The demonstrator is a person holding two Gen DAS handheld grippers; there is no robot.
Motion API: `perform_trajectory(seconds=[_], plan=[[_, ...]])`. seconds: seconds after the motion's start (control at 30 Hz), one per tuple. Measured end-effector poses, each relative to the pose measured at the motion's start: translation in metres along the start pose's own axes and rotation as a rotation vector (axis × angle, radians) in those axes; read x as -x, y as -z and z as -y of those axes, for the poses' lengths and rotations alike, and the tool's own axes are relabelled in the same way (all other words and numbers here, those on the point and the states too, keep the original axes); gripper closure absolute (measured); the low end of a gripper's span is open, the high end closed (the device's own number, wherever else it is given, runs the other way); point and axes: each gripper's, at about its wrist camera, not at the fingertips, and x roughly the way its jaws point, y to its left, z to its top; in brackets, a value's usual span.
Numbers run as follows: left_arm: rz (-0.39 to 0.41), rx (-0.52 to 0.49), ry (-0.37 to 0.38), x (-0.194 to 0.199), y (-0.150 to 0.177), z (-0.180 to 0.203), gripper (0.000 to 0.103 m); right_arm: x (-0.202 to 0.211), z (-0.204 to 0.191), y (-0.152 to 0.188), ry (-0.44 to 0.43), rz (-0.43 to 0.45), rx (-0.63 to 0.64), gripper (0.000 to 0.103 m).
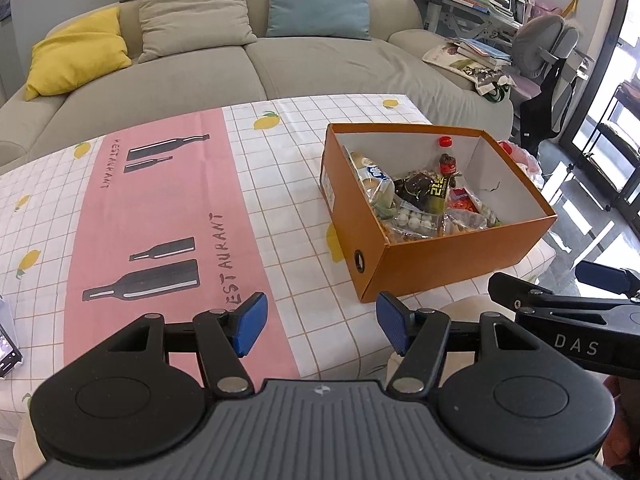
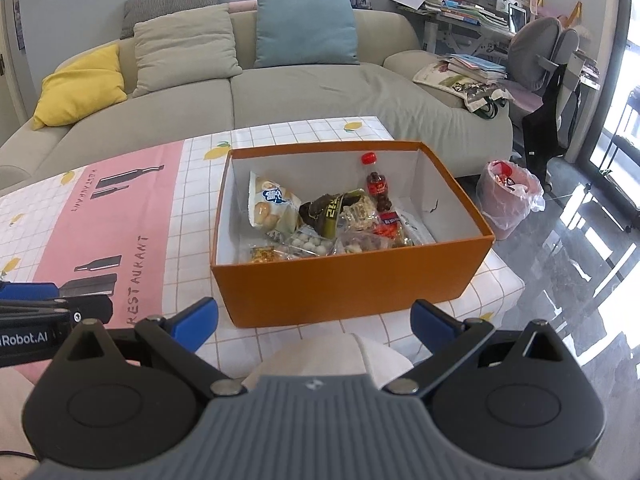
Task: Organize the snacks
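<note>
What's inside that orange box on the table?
The orange box holds a red-capped cola bottle, a white biscuit bag and mixed snack packets. Whatever lies beneath that pile is hidden.

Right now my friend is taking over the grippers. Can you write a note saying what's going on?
Left gripper: open, holding nothing, over the tablecloth.
Right gripper: open, holding nothing, just in front of the orange box.
Snacks: all piled in the orange box, including a small cola bottle, a cookie bag and a bag of white balls.
Done: nothing is out of the box yet.
Left: probably take the snacks out and sort them; the tablecloth beside the box is free.
</note>
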Motion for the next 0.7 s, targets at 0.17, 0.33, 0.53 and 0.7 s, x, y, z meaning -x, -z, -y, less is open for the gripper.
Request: perform_trajectory(seconds=[0.17,0.33,0.53,0.7], plan=[[0.003,-0.002,-0.002,0.0005,0.0001,0.0013,0.03,0.0014,-0.0003,-0.0005,0.002,0.006,0.004,0.003],[0.01,-0.004,-0.006,0.0017,0.0002,0.0011,0.03,0.002,-0.0029,-0.0003,0.004,0.009,0.016,0.003],[0.017,-0.012,-0.014,0.0023,0.0007,-0.0001,0.03,0.0032,-0.0059,-0.0006,0.004,0.012,0.02,0.003],[0.023,-0.013,-0.016,0.0031,0.0007,0.0002,0.03,0.0039,-0.0079,0.0001,0.007,0.016,0.027,0.003]])
